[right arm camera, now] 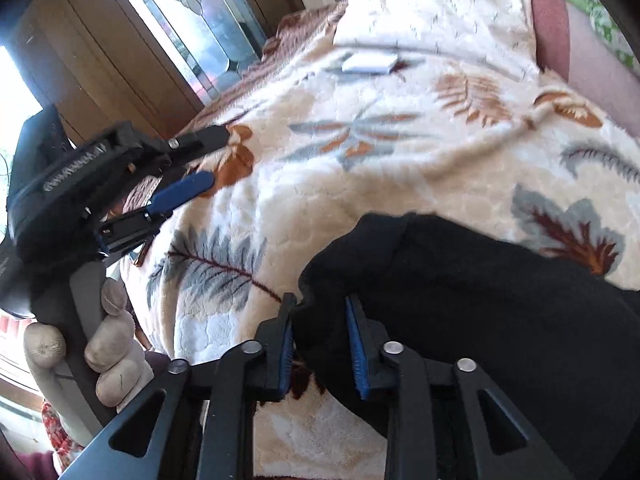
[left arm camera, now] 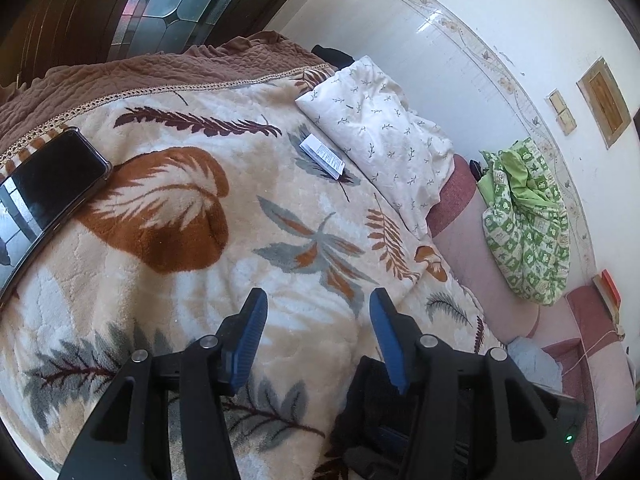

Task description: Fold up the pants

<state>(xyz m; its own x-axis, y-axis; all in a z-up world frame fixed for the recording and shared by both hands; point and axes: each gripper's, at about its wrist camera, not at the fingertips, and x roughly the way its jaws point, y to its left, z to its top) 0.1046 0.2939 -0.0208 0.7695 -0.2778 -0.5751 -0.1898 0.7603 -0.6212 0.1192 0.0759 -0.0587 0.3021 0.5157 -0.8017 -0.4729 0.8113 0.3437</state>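
Note:
Black pants [right arm camera: 480, 300] lie bunched on the leaf-patterned blanket [right arm camera: 360, 184] at the lower right of the right wrist view. My right gripper [right arm camera: 320, 312] has its blue-padded jaws on either side of a thick fold of the pants and grips it. My left gripper [left arm camera: 318, 308] is open and empty above the blanket [left arm camera: 200, 280]; a bit of the black pants [left arm camera: 360, 412] shows under its right finger. The left gripper also shows in the right wrist view [right arm camera: 204, 156], held by a gloved hand at the left.
A phone [left arm camera: 44, 188] lies on the blanket at the left. A white pillow [left arm camera: 380, 136] and a small folded paper [left arm camera: 322, 156] lie at the far end. A green patterned cloth [left arm camera: 524, 220] sits on pink cushions at the right. A wooden door with glass [right arm camera: 180, 20] stands behind.

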